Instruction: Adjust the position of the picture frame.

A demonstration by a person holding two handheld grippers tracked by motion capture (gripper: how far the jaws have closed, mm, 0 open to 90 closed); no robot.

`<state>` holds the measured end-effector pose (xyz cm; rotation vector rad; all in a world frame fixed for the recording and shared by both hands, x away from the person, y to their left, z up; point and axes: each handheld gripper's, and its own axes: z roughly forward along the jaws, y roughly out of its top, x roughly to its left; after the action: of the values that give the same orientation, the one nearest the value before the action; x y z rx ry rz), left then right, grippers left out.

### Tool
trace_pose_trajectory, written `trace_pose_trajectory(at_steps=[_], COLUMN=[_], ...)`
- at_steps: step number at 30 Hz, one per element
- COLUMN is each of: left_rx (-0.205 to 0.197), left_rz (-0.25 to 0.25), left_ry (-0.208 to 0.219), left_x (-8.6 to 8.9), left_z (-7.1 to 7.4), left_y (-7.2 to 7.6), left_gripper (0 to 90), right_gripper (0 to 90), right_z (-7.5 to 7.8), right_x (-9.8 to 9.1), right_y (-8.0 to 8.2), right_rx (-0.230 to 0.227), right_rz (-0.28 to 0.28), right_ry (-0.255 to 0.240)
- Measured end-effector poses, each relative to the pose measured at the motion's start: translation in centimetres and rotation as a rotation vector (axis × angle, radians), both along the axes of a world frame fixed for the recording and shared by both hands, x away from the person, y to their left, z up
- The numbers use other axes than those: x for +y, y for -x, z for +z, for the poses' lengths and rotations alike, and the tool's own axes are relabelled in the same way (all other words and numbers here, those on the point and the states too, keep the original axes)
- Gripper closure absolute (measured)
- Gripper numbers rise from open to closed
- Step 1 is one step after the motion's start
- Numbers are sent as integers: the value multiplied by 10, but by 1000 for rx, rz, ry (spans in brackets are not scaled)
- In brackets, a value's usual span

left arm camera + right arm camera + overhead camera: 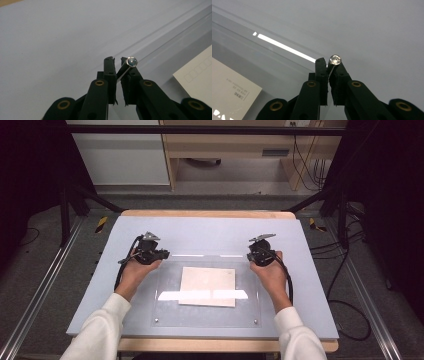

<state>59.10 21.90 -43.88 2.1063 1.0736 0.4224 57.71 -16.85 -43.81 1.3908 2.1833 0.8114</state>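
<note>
My clear acrylic sheet point(205, 290) gleams glossy, catching bright strips of light. Polished metal studs point(131, 61) shine at its corners. The card point(207, 286) underneath looks matt, cream paper. My grippers' fingers point(321, 75) are matt black plastic with brass-coloured rivets. The grey table cover point(210, 230) looks smooth and dull, edged in pale wood.

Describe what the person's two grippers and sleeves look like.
Both the left gripper and the right gripper are black, each topped by a grey three-cornered plate and trailing a black cable. Up close, the jaws are black linked bars with brass-coloured rivets. The person wears white long sleeves.
</note>
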Motion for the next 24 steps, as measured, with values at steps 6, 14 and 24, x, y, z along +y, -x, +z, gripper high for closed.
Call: trace_pose_trajectory(at_steps=[6, 14, 24], left_rx=[-6, -6, -8], left_rz=[27, 41, 55], left_ry=[-25, -24, -33], left_x=[-5, -8, -10], left_z=[-6, -10, -12], left_y=[0, -2, -1], left_gripper=[835, 838, 840], right_gripper=[853, 852, 852], right_z=[-9, -14, -15], right_x=[-3, -6, -6], right_y=[0, -1, -2], right_rx=[-18, -23, -22], right_rz=[-9, -7, -4], right_ry=[-28, -41, -43])
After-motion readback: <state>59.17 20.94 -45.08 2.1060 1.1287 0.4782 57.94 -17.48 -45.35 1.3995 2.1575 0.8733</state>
